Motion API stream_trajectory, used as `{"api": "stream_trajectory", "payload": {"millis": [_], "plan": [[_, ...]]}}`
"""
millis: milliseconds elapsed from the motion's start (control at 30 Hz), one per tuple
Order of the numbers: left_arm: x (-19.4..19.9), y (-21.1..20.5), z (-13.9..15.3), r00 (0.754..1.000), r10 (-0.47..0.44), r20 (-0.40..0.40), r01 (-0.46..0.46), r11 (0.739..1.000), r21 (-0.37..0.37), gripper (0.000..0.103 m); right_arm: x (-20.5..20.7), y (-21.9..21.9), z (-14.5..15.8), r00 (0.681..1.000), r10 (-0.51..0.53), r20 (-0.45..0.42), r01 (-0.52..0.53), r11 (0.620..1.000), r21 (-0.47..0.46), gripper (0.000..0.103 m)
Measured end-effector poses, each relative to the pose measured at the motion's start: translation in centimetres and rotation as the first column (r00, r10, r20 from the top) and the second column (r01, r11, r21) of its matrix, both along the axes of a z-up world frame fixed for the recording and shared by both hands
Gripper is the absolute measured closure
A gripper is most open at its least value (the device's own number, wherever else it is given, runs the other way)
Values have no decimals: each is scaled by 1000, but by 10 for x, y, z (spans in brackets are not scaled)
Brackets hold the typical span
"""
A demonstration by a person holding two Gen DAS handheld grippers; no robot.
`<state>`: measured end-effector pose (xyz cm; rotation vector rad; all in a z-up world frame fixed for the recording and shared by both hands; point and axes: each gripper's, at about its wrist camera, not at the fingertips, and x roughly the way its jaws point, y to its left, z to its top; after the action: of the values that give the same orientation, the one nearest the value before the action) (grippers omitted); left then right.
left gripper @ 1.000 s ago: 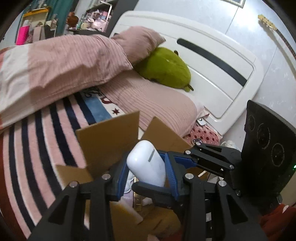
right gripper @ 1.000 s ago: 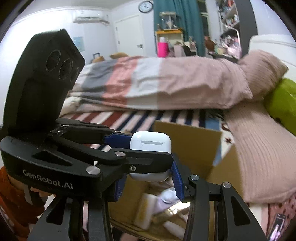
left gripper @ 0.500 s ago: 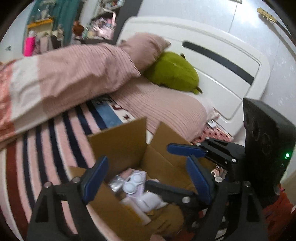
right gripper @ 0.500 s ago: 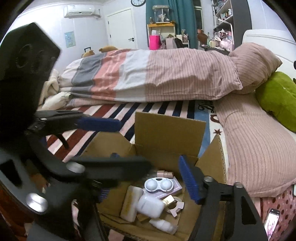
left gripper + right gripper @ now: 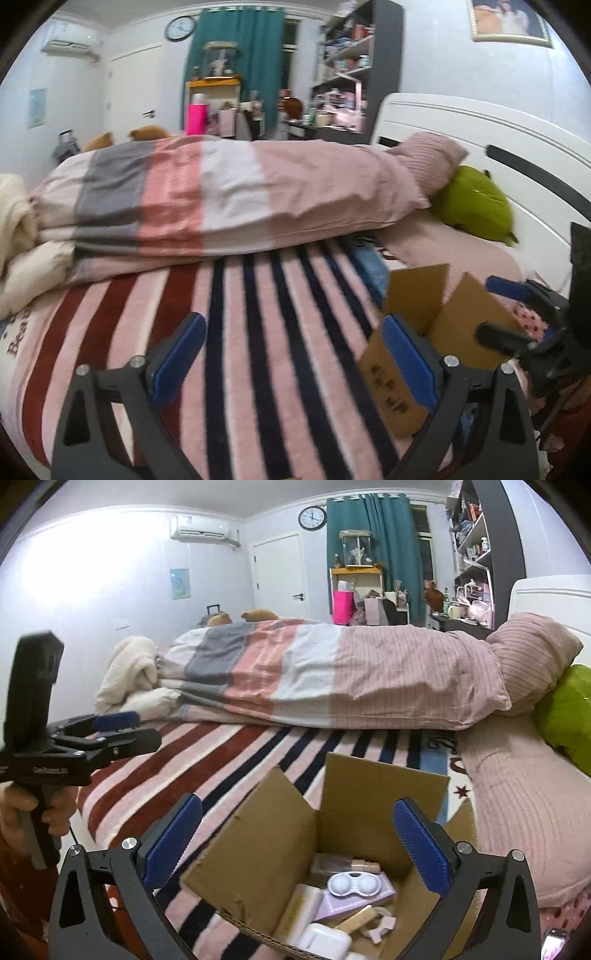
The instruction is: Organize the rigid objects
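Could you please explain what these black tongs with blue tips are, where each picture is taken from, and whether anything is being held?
There is no robot: a person holds a black two-finger gripper with blue pads in each hand, and a fisheye camera on each looks along its fingers. One picture comes from the left gripper, over the striped pink, red and navy blanket. The other comes from the right gripper, above an open brown cardboard box holding small items, such as a white double-cup lens case and a white rounded case. Both grippers' jaws are opening and hold nothing. The person's hand grips the left tool.
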<state>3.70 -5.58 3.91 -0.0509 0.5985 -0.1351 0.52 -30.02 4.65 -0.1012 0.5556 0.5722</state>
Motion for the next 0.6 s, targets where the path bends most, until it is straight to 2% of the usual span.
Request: {"api": "stream_trajectory", "payload": {"millis": [133,600], "plan": [[-3,15,-7,999,37,-10,-38,999,-5,8,1,2,-2,1000,-1,-10,1,1000,9,0],[-9,13,-9,999,30,-10,-30,1000,-8,8,-2,7,-4,1000,0,-8,0,1000,1,0]]}}
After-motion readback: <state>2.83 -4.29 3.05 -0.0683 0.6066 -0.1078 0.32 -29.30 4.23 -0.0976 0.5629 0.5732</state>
